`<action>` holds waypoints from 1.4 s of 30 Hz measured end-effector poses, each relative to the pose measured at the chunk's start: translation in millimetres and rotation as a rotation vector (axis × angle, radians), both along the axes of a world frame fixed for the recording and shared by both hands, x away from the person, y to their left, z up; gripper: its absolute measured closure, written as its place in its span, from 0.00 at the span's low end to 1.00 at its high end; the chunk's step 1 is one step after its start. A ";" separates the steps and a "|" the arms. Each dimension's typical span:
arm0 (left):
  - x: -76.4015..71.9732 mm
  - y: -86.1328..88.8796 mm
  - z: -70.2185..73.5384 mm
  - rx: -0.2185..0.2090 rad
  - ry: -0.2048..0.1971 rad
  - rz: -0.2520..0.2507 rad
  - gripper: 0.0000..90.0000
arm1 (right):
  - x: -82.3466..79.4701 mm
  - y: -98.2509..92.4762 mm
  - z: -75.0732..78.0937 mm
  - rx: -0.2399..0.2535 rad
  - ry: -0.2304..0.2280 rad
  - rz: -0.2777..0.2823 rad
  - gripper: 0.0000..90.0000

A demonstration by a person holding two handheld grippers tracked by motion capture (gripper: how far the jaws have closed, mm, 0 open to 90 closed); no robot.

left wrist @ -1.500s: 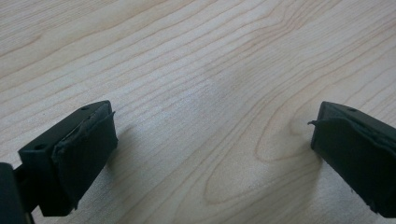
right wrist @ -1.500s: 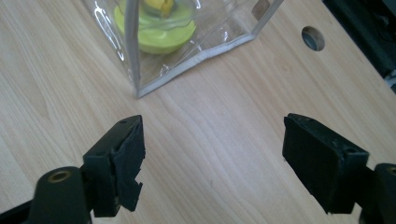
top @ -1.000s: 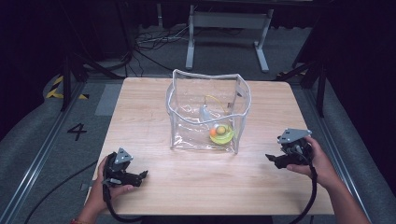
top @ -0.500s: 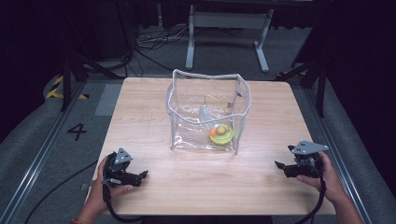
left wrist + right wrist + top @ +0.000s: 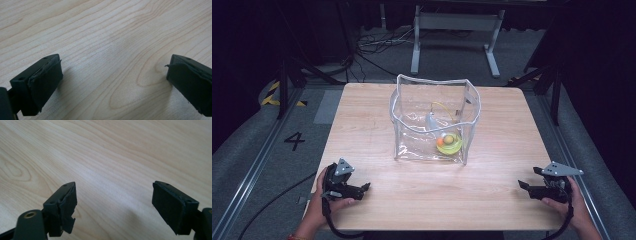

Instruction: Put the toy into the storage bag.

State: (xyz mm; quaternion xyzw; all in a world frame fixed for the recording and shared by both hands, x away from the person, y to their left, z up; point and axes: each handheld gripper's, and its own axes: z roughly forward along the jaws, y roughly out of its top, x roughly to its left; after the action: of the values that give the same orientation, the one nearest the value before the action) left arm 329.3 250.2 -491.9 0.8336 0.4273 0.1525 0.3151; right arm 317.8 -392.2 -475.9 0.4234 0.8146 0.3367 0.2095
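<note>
High view: the clear bag [image 5: 432,122] with a yellow toy [image 5: 449,142] inside stands mid-counter [image 5: 362,125], well ahead of both jaw pairs. Left gripper [image 5: 362,189] and right gripper [image 5: 523,186] rest near the front edge, jaws spread, nothing between them.

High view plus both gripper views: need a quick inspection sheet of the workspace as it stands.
Surface: wooden table, light grain, bare near both grippers.
Job's things: clear plastic bag standing open mid-table; yellow-green ring toy with an orange ball inside.
Clutter: nothing seen.
Grippers: left gripper open, empty, at near-left edge; right gripper open, empty, at near-right edge.
Cables: one trails from each gripper; loose cables on floor behind.
Surroundings: grey metal stand, floor mark "4", dark room.
</note>
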 end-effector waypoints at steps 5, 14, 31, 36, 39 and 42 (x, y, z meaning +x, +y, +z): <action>0.1 0.1 0.0 0.001 -0.002 -0.001 0.01 | -6.9 -13.4 -10.2 0.054 0.031 -0.034 0.23; 0.0 0.0 0.0 0.000 0.000 0.000 0.01 | -11.3 -16.2 -19.5 0.065 0.027 -0.081 0.21; -0.4 -0.6 -0.1 0.000 0.000 0.009 0.01 | -11.4 -15.2 -19.7 0.064 0.027 -0.096 0.20; 0.9 -0.8 0.2 0.002 0.005 0.003 0.00 | -11.3 -15.2 -19.7 0.064 0.027 -0.096 0.20; 0.9 -0.8 0.2 0.003 0.005 0.004 0.00 | -11.2 -15.1 -19.8 0.062 0.029 -0.102 0.19; 1.3 -0.9 0.3 0.004 0.003 0.005 0.00 | -11.3 -15.0 -19.7 0.063 0.032 -0.104 0.19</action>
State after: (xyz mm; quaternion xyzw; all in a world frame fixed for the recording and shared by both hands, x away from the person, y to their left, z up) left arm 330.6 249.3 -491.6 0.8333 0.4296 0.1533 0.3123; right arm 306.5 -407.1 -495.6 0.4767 0.7837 0.3443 0.2003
